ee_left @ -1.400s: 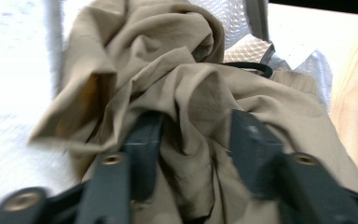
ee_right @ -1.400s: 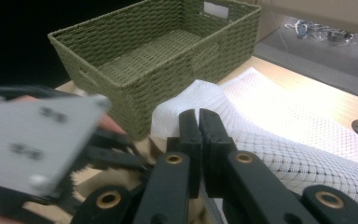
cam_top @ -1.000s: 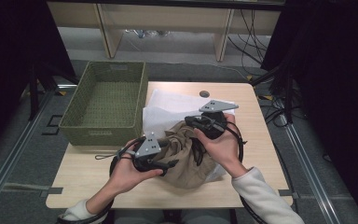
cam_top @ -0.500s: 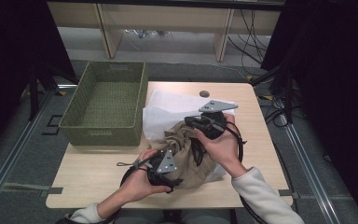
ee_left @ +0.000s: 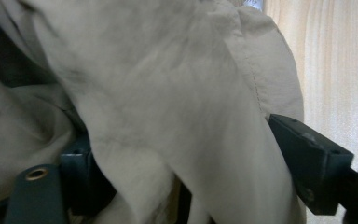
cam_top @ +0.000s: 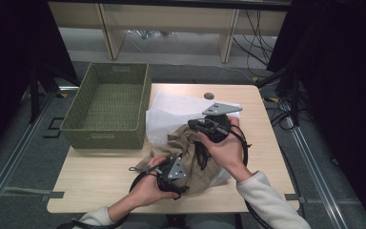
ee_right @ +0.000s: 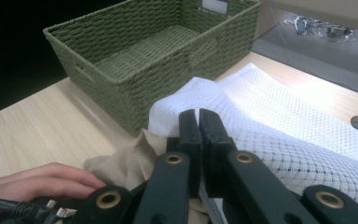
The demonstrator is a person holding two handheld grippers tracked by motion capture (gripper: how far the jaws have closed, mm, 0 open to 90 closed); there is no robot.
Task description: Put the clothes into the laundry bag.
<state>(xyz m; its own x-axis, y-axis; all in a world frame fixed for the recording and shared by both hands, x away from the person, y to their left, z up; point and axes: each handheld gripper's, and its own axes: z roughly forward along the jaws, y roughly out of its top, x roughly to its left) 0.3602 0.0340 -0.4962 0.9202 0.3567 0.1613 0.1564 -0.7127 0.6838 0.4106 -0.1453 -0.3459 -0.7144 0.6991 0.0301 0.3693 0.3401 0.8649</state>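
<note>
A crumpled tan cloth (cam_top: 190, 150) lies in the middle of the table, partly on a white mesh cloth (cam_top: 171, 112). My left gripper (cam_top: 178, 177) is low at the tan cloth's front edge. In the left gripper view its jaws (ee_left: 191, 163) stand wide apart with a fold of tan cloth (ee_left: 168, 93) hanging between them; they have just been closing a little. My right gripper (cam_top: 194, 125) hovers at the cloth's raised far side. Its jaws (ee_right: 198, 123) are pressed together, and I see no fabric between the tips.
An empty green woven basket (cam_top: 109, 102) stands at the table's left, close to the white mesh cloth (ee_right: 279, 126). A small round grommet (cam_top: 208, 96) sits near the far edge. Bare wood (cam_top: 90, 176) lies in front of the basket.
My left hand has moved right and down, from beside the tan cloth onto its front edge, and the cloth now sits between its jaws. The right hand has stayed put.
</note>
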